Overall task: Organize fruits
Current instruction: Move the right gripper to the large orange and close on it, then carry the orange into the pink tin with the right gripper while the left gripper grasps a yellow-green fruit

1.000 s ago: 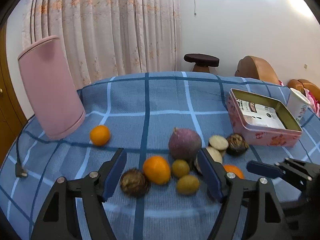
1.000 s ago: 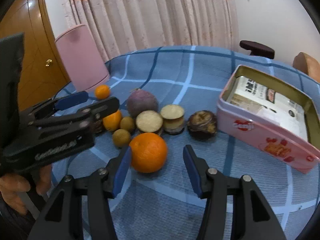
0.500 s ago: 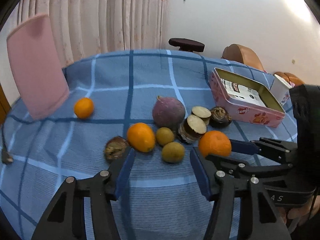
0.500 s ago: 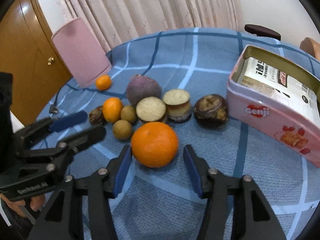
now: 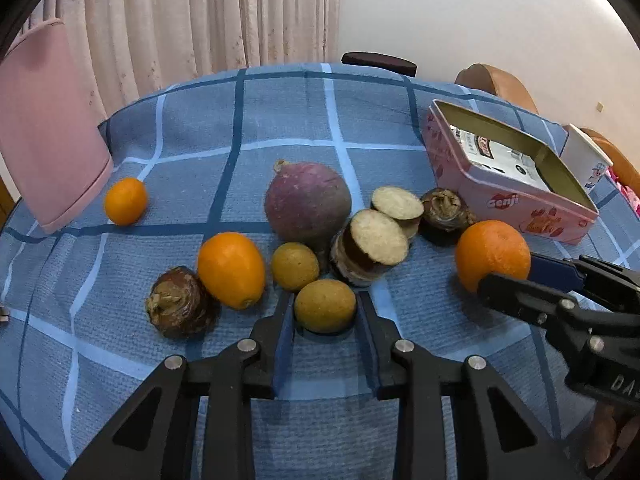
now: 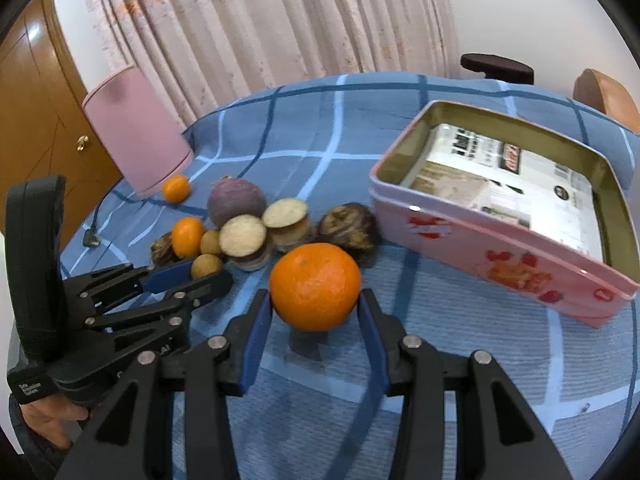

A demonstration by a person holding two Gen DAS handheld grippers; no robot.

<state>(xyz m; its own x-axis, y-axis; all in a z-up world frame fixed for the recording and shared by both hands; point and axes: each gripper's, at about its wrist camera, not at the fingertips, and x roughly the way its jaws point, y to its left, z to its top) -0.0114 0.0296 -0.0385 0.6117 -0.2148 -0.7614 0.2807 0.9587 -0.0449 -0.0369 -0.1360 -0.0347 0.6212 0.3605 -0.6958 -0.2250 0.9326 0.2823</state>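
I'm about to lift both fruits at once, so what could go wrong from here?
The round orange sits far out at the right tool tips, so it may roll free. The brown fruit in the left tool sits close to its twin and a cut root; lifting could nudge them.

- The left tool has pushed forward and narrowed from a wide spread; its blue pads now sit either side of the yellow-green fruit.
- The right tool has closed in on the big orange, pads at both flanks.
- That orange now appears raised, a shadow on the counter beneath it.
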